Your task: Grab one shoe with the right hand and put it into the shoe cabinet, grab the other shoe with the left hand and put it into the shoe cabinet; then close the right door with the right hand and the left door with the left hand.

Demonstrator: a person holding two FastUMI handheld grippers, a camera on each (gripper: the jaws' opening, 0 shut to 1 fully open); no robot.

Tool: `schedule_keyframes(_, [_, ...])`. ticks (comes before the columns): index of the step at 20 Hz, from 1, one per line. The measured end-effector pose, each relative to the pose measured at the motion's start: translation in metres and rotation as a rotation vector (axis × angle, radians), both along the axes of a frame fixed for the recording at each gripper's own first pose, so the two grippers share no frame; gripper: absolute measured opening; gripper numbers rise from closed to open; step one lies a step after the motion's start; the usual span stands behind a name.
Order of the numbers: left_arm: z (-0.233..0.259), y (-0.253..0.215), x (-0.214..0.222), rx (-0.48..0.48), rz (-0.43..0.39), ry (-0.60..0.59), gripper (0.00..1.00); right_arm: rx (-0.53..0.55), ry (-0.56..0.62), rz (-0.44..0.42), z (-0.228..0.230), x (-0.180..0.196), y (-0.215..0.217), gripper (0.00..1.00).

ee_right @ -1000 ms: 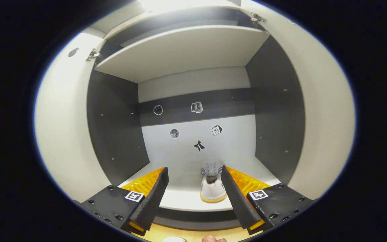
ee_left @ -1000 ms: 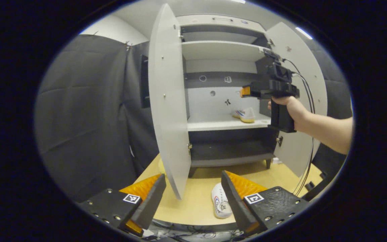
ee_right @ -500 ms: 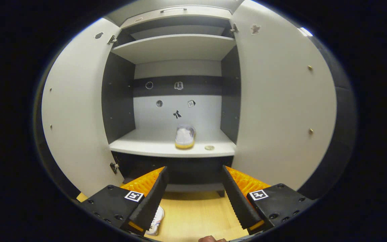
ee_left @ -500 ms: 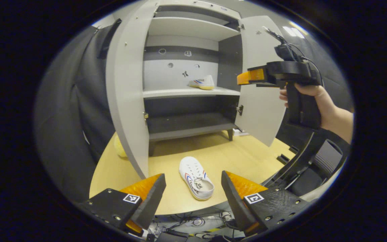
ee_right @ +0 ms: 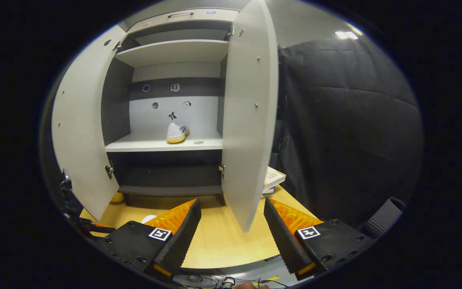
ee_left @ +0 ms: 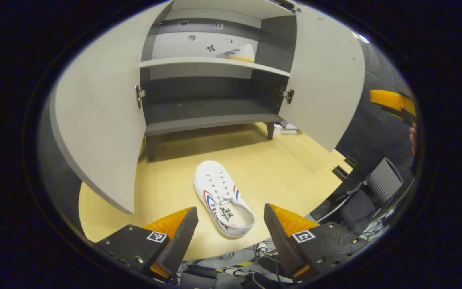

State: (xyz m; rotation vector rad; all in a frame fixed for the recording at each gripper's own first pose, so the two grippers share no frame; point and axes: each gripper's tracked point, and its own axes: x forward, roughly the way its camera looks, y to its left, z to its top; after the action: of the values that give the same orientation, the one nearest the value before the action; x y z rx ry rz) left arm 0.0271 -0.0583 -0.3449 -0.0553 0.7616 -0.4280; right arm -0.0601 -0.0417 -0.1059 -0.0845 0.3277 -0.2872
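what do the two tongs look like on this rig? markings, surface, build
Left tongs: two wedge-shaped fingers tapering forward, each on a black textured block with screw heads and a square black-and-white tag on top; ribbed panels line the outer flanks. Right tongs: same build, and the fingers' inner faces are finely ridged. Its own block carries the same tag.

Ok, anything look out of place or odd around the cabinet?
Nothing damaged or spilled. One shoe sits on the middle shelf; the other shoe lies on the floor before the open cabinet, not yet stowed.
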Motion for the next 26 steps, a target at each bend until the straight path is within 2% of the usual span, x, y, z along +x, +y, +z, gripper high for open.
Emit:
schedule_keyframes(2, [-0.020, 0.001, 0.017, 0.014, 0.026, 0.043, 0.94, 0.007, 0.017, -0.032, -0.008, -0.019, -0.011, 0.98])
schedule_keyframes(3, [-0.029, 0.001, 0.025, 0.015, 0.036, 0.064, 0.96, 0.003, 0.027, -0.043, -0.012, -0.027, -0.017, 0.98])
schedule_keyframes(7, [-0.062, 0.006, 0.041, 0.029, 0.085, 0.120, 0.93, 0.018, 0.076, -0.022, -0.028, -0.045, -0.020, 0.98])
schedule_keyframes(14, [-0.093, 0.006, 0.053, -0.017, 0.167, 0.236, 0.94, 0.007, 0.105, 0.017, -0.034, -0.027, -0.030, 0.99])
schedule_keyframes(17, [-0.104, 0.007, 0.056, -0.019, 0.202, 0.278, 0.74, 0.006, 0.101, 0.042, -0.036, -0.017, -0.031, 0.99])
schedule_keyframes(18, [-0.106, 0.007, 0.056, -0.022, 0.204, 0.287, 0.74, 0.015, 0.101, 0.054, -0.036, -0.014, -0.028, 0.99])
schedule_keyframes(19, [-0.108, 0.007, 0.057, -0.020, 0.201, 0.292, 0.74, 0.019, 0.096, 0.061, -0.037, -0.011, -0.028, 0.94])
schedule_keyframes(20, [-0.109, 0.006, 0.057, -0.015, 0.197, 0.298, 0.75, 0.019, 0.092, 0.064, -0.036, -0.008, -0.029, 0.99])
schedule_keyframes(22, [-0.113, 0.001, 0.057, -0.021, 0.198, 0.328, 0.75, 0.019, 0.080, 0.069, -0.037, -0.001, -0.030, 0.99])
schedule_keyframes(23, [-0.113, -0.004, 0.058, -0.040, 0.221, 0.340, 0.65, 0.024, 0.070, 0.070, -0.038, 0.002, -0.031, 0.99])
schedule_keyframes(24, [-0.114, -0.004, 0.058, -0.040, 0.239, 0.356, 0.56, 0.028, 0.060, 0.071, -0.036, 0.005, -0.031, 0.94])
schedule_keyframes(25, [-0.114, -0.003, 0.058, -0.032, 0.237, 0.356, 0.47, 0.030, 0.049, 0.067, -0.036, 0.006, -0.033, 0.99])
schedule_keyframes(26, [-0.113, -0.003, 0.057, -0.024, 0.227, 0.359, 0.49, 0.030, 0.040, 0.058, -0.037, 0.007, -0.038, 0.99])
